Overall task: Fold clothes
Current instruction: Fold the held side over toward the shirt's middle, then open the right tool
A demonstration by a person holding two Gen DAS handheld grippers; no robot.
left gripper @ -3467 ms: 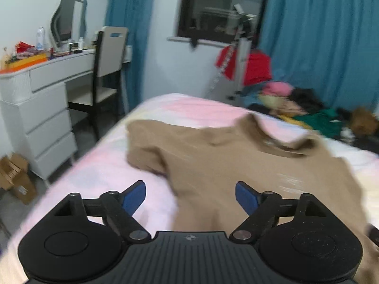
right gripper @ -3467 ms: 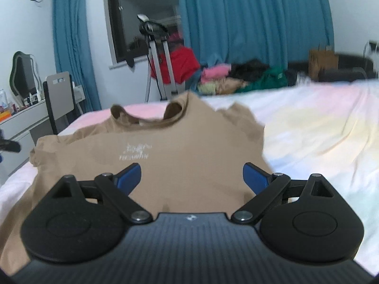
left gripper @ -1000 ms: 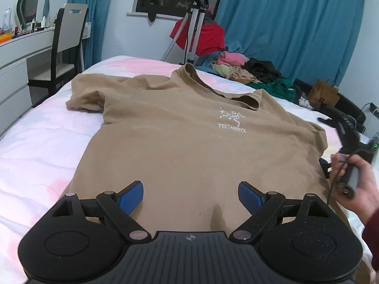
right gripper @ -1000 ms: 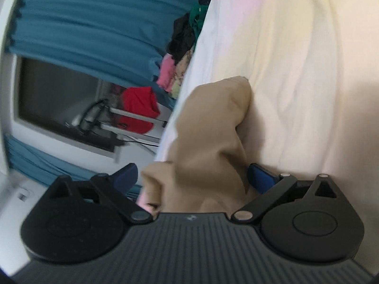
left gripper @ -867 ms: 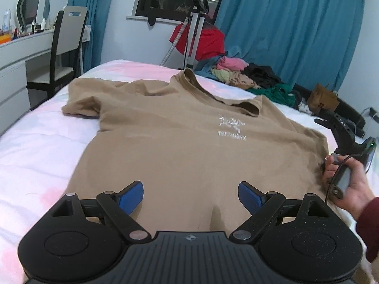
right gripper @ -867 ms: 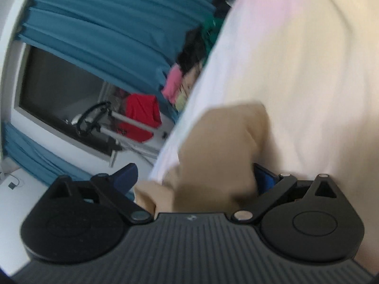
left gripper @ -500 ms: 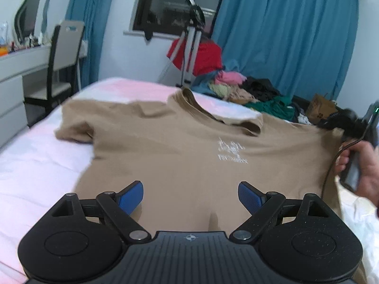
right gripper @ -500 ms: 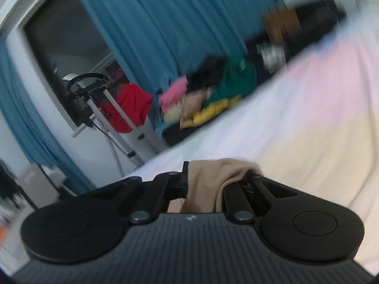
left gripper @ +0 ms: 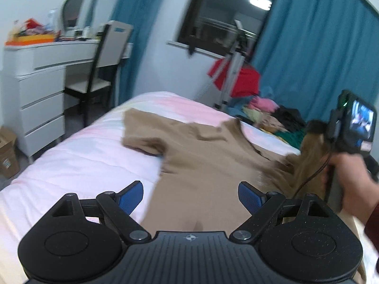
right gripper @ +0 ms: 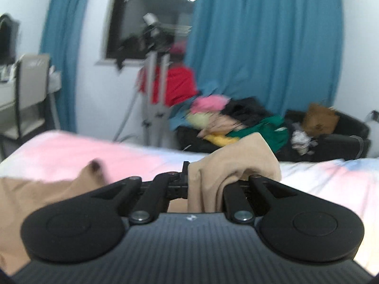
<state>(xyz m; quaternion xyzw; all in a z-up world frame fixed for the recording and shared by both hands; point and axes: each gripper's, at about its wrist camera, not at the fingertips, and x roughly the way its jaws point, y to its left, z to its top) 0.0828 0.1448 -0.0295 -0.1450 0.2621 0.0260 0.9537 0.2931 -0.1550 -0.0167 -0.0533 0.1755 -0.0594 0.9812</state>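
Your right gripper point(right gripper: 203, 184) pinches the tan cotton T-shirt's point(left gripper: 201, 165) sleeve above the pink bed point(left gripper: 78, 156), left gripper point(left gripper: 190, 195) spread and empty over the hem; pull hard and the bunched sleeve could slip.

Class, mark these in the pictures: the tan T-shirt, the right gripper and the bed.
tan T-shirt point(left gripper: 201, 165), left wrist view, chest.
right gripper point(right gripper: 206, 184), right wrist view, between jaws shut on sleeve.
bed point(left gripper: 78, 156), left wrist view, bare pink sheet.

right gripper point(right gripper: 206, 184) | jaws clamped on tan shirt point(right gripper: 227, 168) (bunched fold) | above bed point(right gripper: 331, 179)
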